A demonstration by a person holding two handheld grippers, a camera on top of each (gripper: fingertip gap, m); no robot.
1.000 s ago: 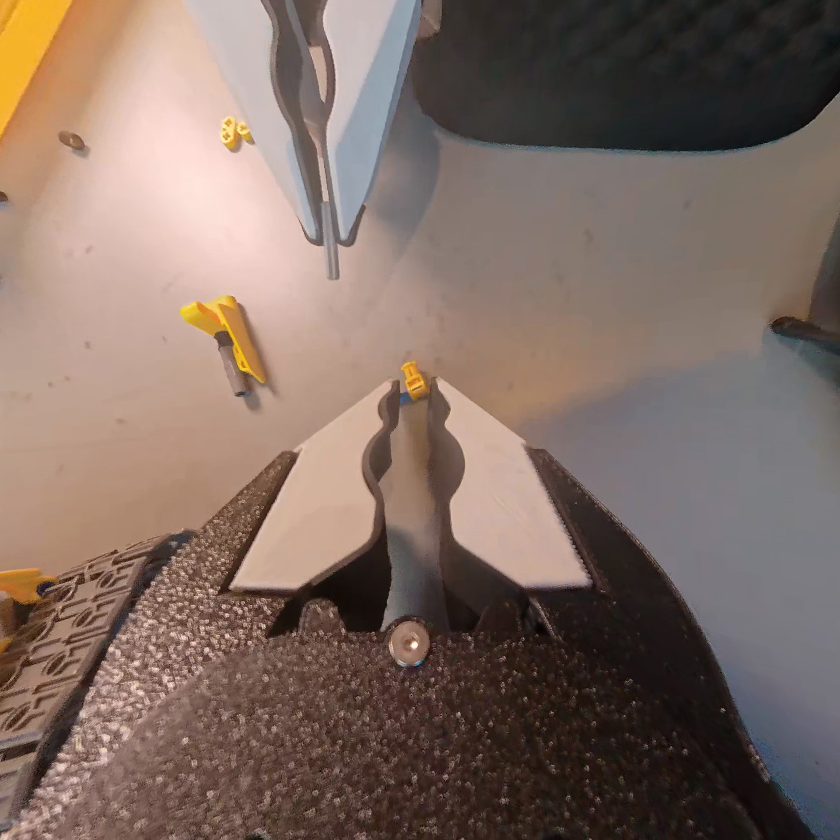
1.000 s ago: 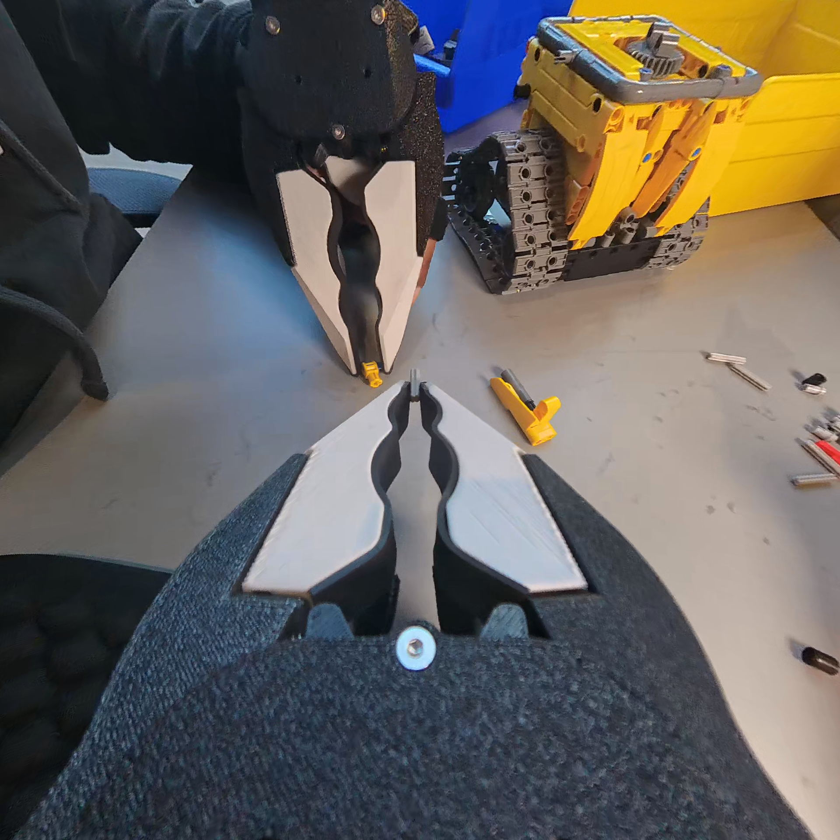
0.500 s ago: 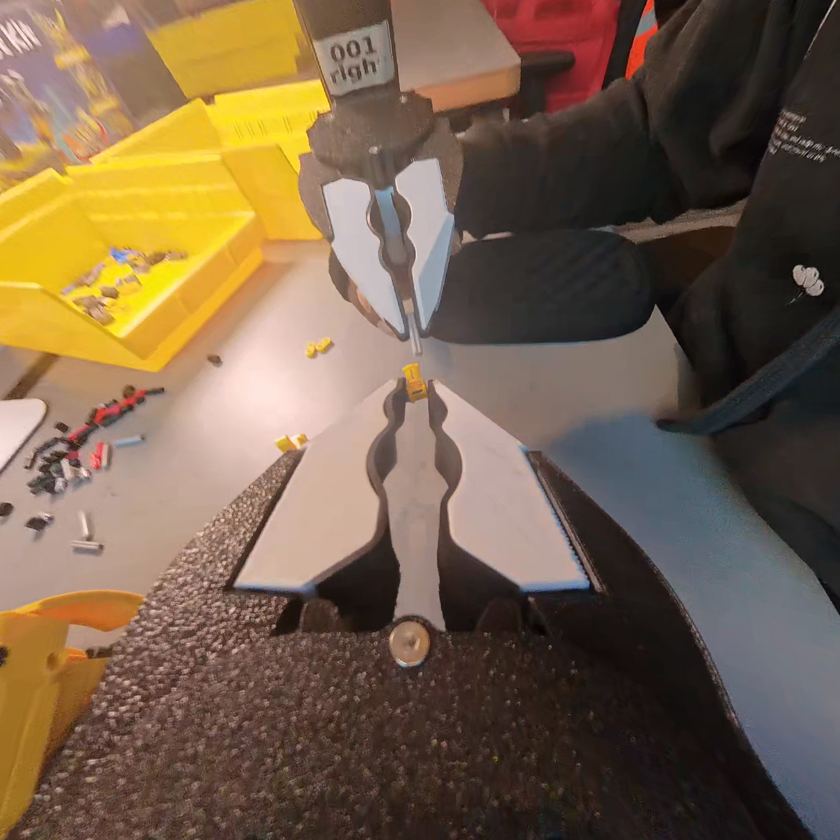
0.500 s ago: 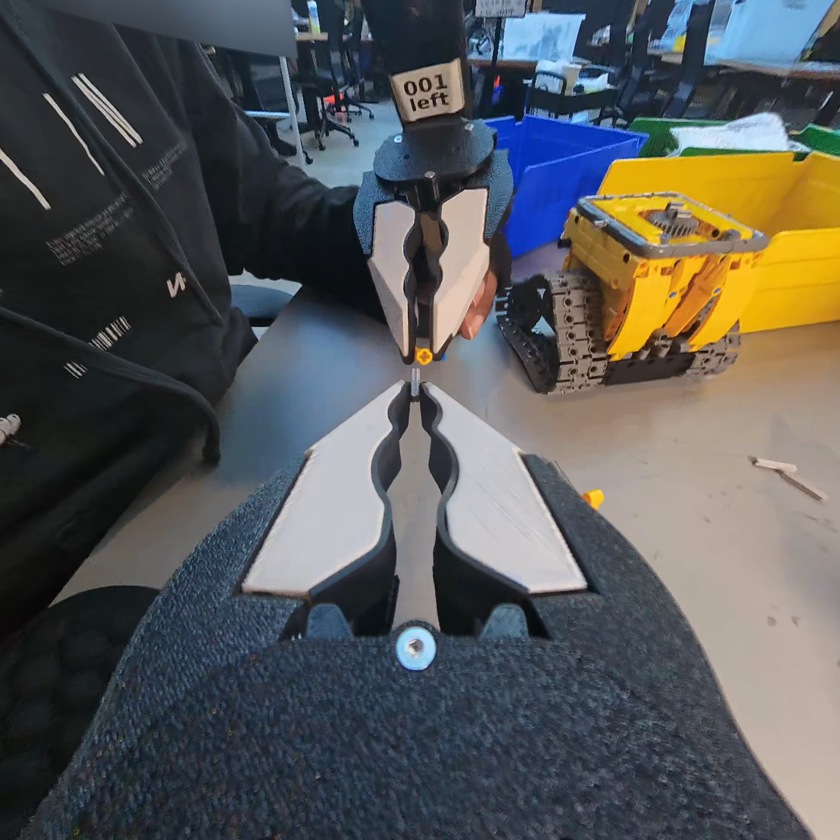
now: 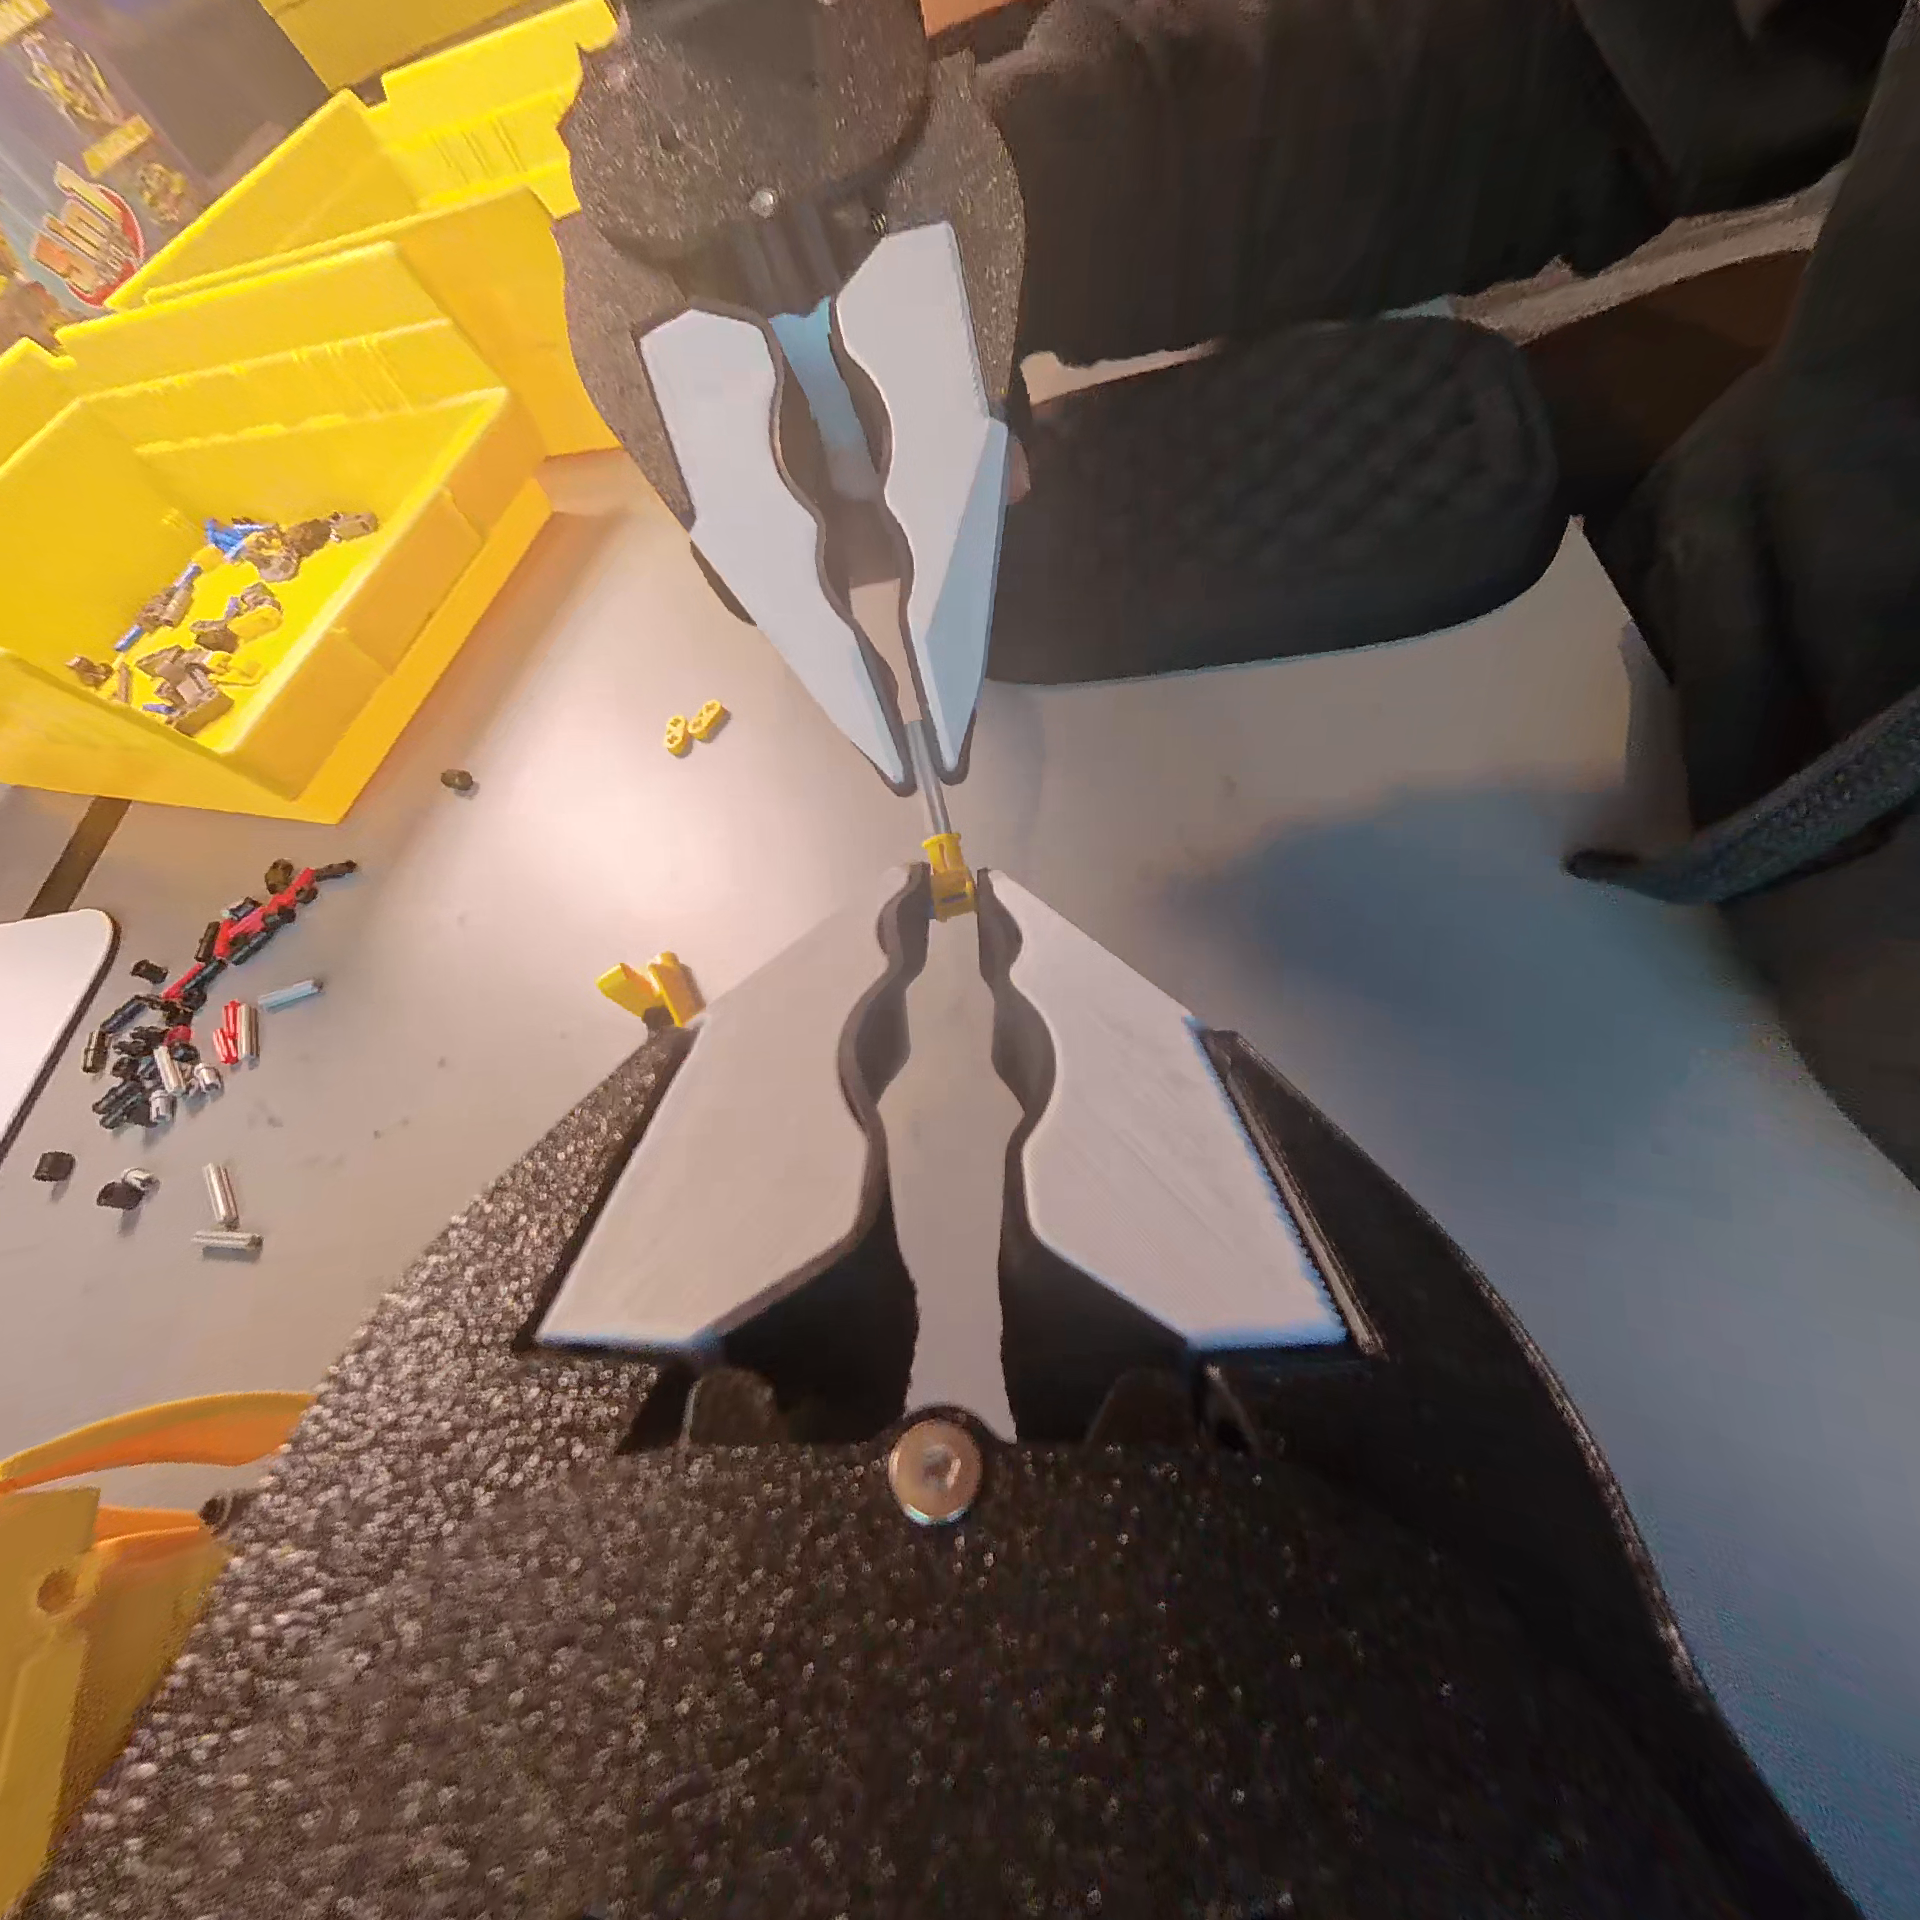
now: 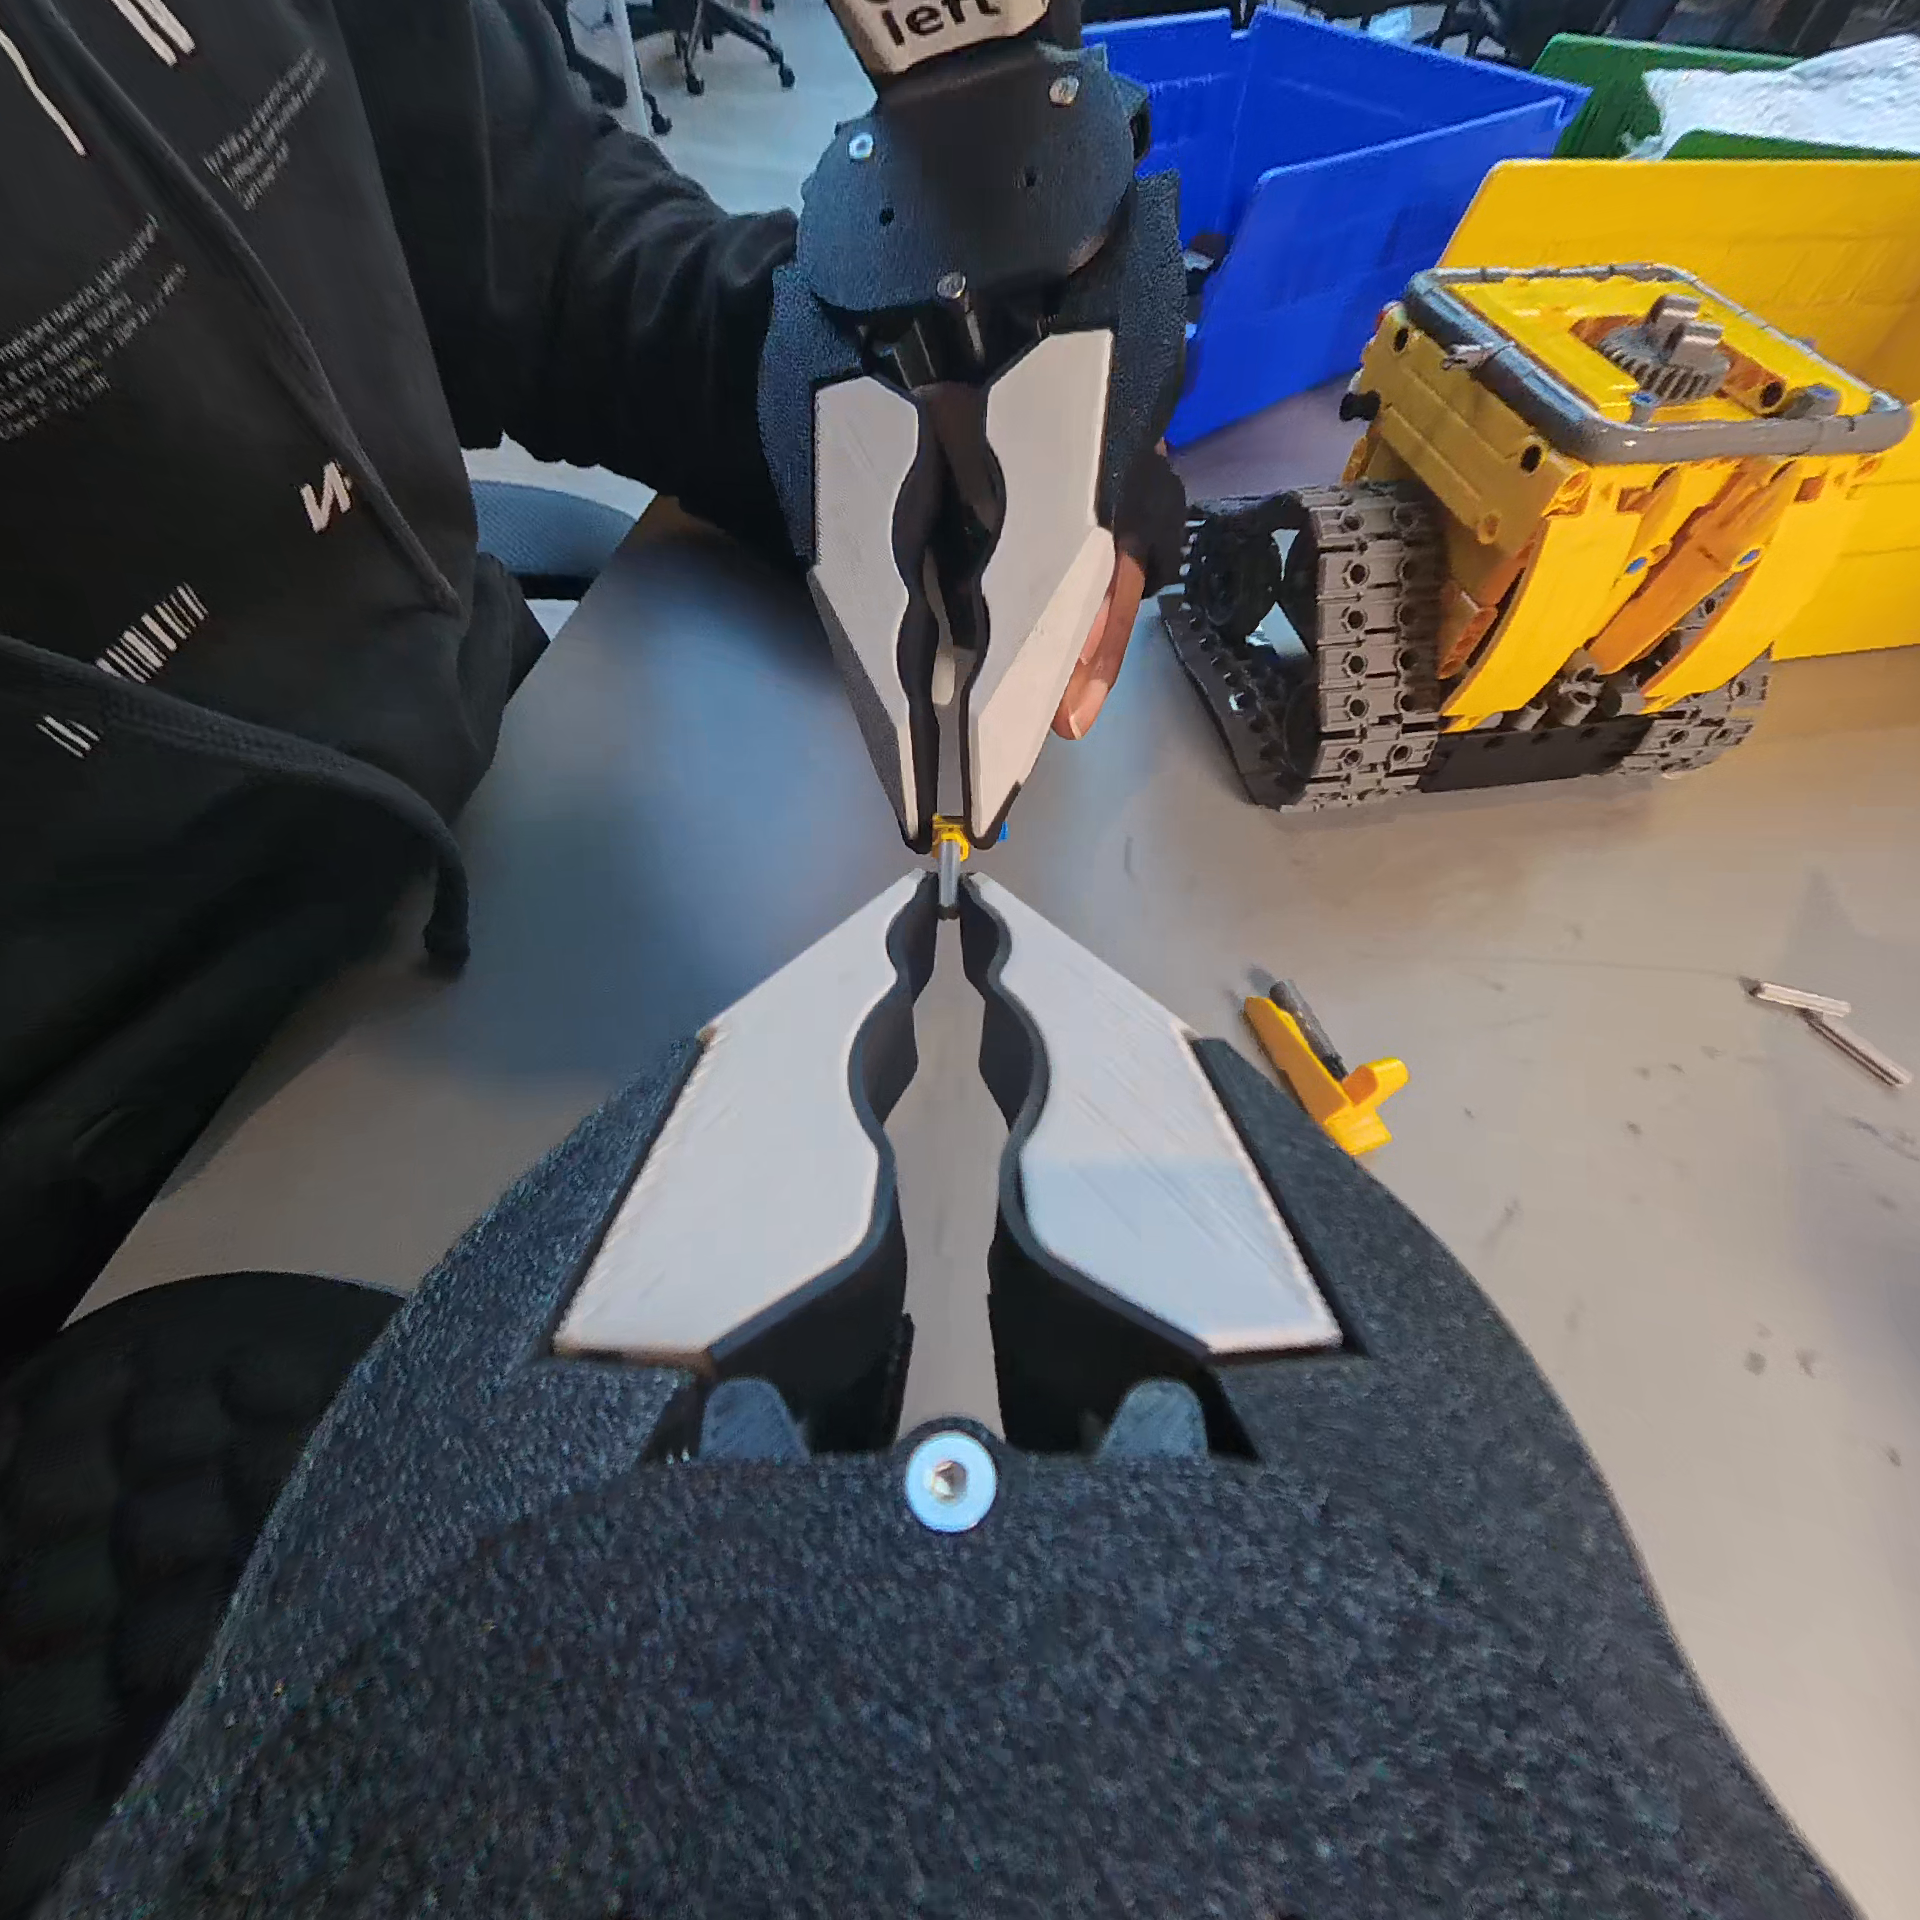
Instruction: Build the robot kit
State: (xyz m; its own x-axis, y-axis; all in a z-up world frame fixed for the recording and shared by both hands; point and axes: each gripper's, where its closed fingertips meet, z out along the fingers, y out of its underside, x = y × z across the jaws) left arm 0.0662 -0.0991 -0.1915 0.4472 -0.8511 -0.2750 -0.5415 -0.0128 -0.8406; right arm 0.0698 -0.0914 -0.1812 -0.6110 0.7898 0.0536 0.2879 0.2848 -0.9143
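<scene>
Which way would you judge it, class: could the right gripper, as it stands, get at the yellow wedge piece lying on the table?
Probably not yet: the right gripper is shut on a grey axle, though the yellow wedge piece lies unobstructed beside it.

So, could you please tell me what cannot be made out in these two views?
- Left wrist view: whether the grey axle has entered the small yellow connector; the joint is too small.
- Right wrist view: the blue bit behind the left gripper, hidden by its fingertip.
- Left wrist view: the parts in the yellow bin, too small to identify.
</scene>
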